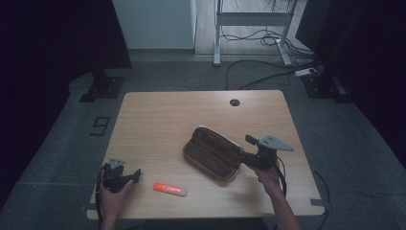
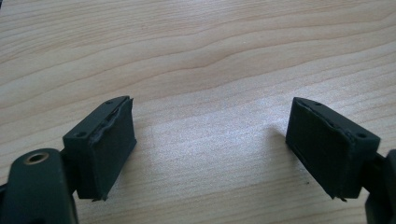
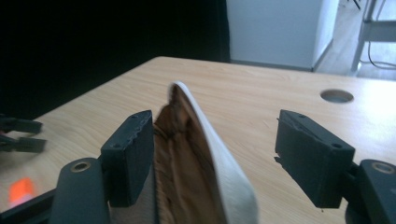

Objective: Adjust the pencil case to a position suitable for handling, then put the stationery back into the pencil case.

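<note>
Standing spread, the right gripper point(image 1: 242, 157) sits at the right centre of the high view with its jaws apart at the near end of the brown pencil case point(image 1: 213, 152); no earlier motion is noted. In the right gripper view the case point(image 3: 187, 158) rises between the jaws, close against the left pad point(image 3: 133, 154) and clear of the right one, its pale lining edge upright. The case lies open on the wooden table point(image 1: 158, 115), just right of centre. An orange marker point(image 1: 169, 189) lies flat toward the lower centre, apart from the case. The left gripper point(image 1: 136, 174), at lower left, rests low with its jaws wide apart over bare wood, holding nothing.
</note>
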`<state>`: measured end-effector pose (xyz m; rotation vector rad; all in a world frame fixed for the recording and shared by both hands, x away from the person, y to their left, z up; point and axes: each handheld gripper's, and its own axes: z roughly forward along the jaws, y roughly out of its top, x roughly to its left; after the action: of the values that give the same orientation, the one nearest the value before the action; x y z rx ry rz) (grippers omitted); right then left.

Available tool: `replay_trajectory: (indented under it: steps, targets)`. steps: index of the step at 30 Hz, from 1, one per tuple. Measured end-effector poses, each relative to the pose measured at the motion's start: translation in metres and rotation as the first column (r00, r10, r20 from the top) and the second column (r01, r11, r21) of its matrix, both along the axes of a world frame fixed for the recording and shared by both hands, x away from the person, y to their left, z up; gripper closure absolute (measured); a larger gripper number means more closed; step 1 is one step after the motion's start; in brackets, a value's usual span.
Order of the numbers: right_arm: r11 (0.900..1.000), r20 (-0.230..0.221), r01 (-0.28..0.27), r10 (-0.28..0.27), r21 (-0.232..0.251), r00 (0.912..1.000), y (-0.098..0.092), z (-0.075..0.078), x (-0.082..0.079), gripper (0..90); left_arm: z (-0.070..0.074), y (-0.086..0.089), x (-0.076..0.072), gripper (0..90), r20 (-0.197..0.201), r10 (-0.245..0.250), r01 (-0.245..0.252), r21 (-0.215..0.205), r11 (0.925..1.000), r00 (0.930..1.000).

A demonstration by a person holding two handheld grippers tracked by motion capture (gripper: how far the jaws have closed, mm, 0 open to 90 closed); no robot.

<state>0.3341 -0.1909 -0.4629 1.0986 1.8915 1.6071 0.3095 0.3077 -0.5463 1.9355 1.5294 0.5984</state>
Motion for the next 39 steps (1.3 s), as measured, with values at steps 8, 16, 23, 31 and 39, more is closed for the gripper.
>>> replay_trajectory:
  steps: [8,16,23,31,39]
  targets:
    - [0.995,0.015,-0.099,0.099,0.005,0.9949,0.02,0.009,-0.012,30.9,0.0,0.0,0.0,15.6,0.0,0.0,0.0,0.0,1.0,1.0]
    - [0.981,-0.019,-0.196,0.196,-0.001,0.9804,0.049,0.003,-0.02,33.1,0.0,0.0,0.0,15.6,0.001,0.0,0.0,0.0,1.0,1.0]
    - [0.967,-0.026,-0.255,0.254,-0.029,0.9668,0.076,-0.004,-0.028,35.1,0.0,0.0,0.0,15.6,0.001,0.0,0.0,0.001,1.0,1.0]
    - [0.942,-0.069,-0.335,0.334,-0.016,0.9402,0.103,-0.012,-0.033,36.3,0.0,0.0,0.0,15.6,0.0,0.0,0.0,0.0,1.0,1.0]
    - [0.924,-0.098,-0.378,0.371,-0.064,0.9234,0.124,-0.024,-0.039,39.7,0.0,0.0,0.0,15.6,0.002,0.001,-0.001,-0.001,1.0,1.0]
